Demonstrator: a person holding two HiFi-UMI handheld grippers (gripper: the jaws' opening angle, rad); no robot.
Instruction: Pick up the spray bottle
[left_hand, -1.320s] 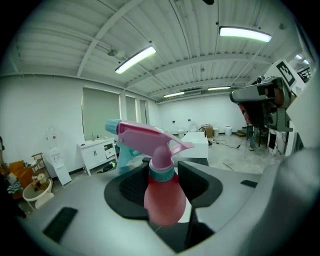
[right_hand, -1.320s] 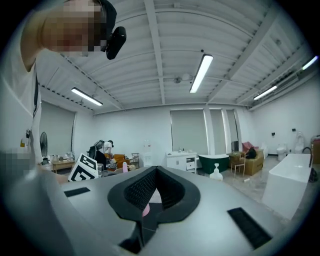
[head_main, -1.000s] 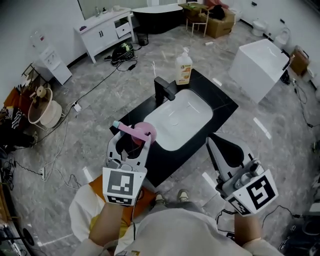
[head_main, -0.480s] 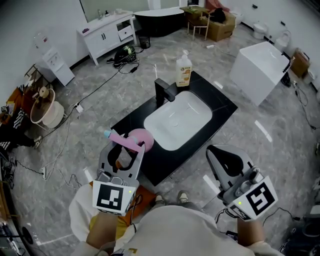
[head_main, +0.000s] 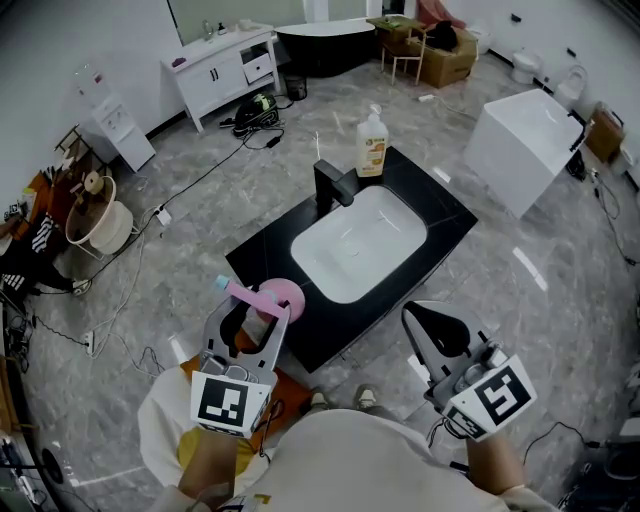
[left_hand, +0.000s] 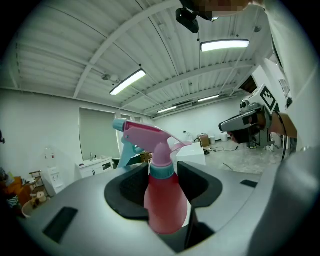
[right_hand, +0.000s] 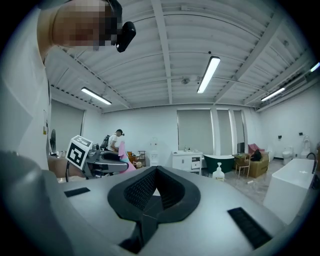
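Observation:
The spray bottle (left_hand: 162, 200) has a red body, a teal collar and a pink trigger head. It stands upright between the jaws of my left gripper (left_hand: 162, 172), whose pads press on its neck and shoulder. From the head view, the bottle's pink head (head_main: 262, 296) sits in my left gripper (head_main: 250, 305) at the near left corner of the black counter (head_main: 260, 250). My right gripper (head_main: 432, 322) hangs off the counter's near right side. Its jaws meet at the tips with nothing between them, as the right gripper view also shows (right_hand: 156, 172).
The counter holds a white sink (head_main: 355, 240), a black tap (head_main: 330, 185) and a soap pump bottle (head_main: 371, 145) behind it. A white block (head_main: 525, 125) stands to the right and a white cabinet (head_main: 225, 65) at the back. Cables (head_main: 200, 170) lie on the floor.
My left gripper has drawn back toward me with the spray bottle in it, away from the sink. My right gripper has sunk a little and come nearer.

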